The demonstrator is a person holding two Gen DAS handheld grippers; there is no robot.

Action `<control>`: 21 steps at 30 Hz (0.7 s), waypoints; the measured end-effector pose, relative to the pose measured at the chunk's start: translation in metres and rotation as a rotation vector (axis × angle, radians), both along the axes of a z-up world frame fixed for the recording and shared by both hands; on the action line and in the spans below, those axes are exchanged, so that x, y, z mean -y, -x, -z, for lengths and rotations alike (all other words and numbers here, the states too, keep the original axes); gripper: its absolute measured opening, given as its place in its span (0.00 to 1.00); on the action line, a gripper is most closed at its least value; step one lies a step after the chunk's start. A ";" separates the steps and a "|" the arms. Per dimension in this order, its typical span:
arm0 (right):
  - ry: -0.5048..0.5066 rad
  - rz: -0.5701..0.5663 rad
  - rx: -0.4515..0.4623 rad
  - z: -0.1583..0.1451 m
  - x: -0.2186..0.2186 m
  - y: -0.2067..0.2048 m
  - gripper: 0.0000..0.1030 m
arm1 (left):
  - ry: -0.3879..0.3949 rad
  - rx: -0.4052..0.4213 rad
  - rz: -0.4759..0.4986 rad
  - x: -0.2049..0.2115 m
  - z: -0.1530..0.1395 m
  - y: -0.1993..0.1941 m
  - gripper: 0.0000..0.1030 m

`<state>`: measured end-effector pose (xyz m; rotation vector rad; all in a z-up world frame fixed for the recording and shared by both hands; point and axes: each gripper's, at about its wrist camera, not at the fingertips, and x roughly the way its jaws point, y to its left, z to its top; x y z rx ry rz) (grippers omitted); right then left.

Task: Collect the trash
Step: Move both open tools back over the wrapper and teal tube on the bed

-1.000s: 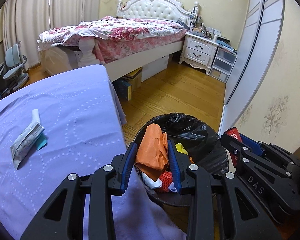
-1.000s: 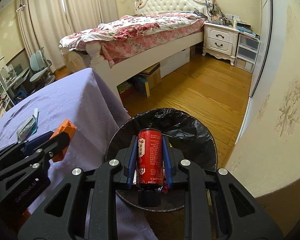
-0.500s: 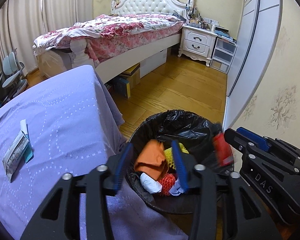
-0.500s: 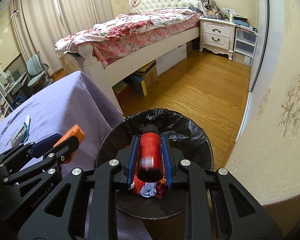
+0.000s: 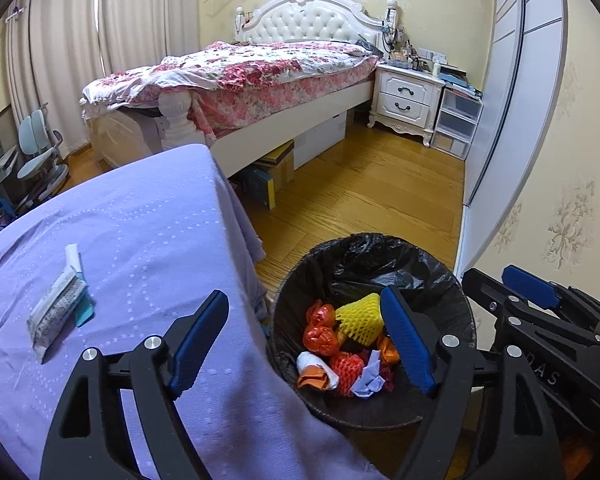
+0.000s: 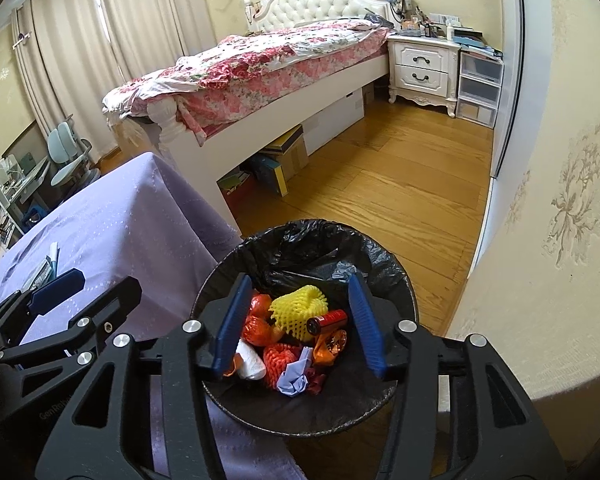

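A round bin with a black liner (image 5: pixel 380 252) (image 6: pixel 300 236) stands on the floor beside the purple-covered table (image 5: pixel 140 220) (image 6: pixel 112 216). Inside lie a yellow foam net (image 5: pixel 358 316) (image 6: pixel 296 312), orange wrappers (image 5: pixel 320 332) (image 6: pixel 256 328), a red foam net (image 6: pixel 280 360), crumpled paper (image 6: pixel 296 380) and a red can (image 6: pixel 328 320). My left gripper (image 5: pixel 304 340) hovers over the bin's left rim, its jaws opening with nothing between them. My right gripper (image 6: pixel 298 320) hangs above the bin, jaws opening and empty. A flat wrapper packet (image 5: pixel 56 312) (image 6: pixel 44 268) lies on the table.
A bed with a floral cover (image 5: pixel 260 68) stands behind, boxes (image 5: pixel 272 168) under it. A white nightstand (image 5: pixel 408 100) and plastic drawers (image 5: pixel 456 124) sit at the far right by a wardrobe (image 5: pixel 512 80). A desk chair (image 5: pixel 40 148) is at the far left. Wooden floor (image 6: pixel 400 184) lies beyond the bin.
Both grippers have spread their jaws. The orange wrapper dropped from the left one and the red can from the right one, and both now lie in the bin.
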<state>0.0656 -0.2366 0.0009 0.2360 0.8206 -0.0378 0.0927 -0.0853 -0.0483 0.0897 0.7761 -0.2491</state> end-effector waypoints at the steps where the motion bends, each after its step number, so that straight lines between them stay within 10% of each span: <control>1: 0.000 0.000 0.000 0.000 -0.001 0.000 0.53 | -0.003 0.004 -0.008 -0.004 -0.001 0.001 0.76; 21: -0.019 -0.208 -0.020 -0.010 -0.109 -0.003 0.60 | -0.060 0.006 -0.299 -0.149 0.005 0.013 0.76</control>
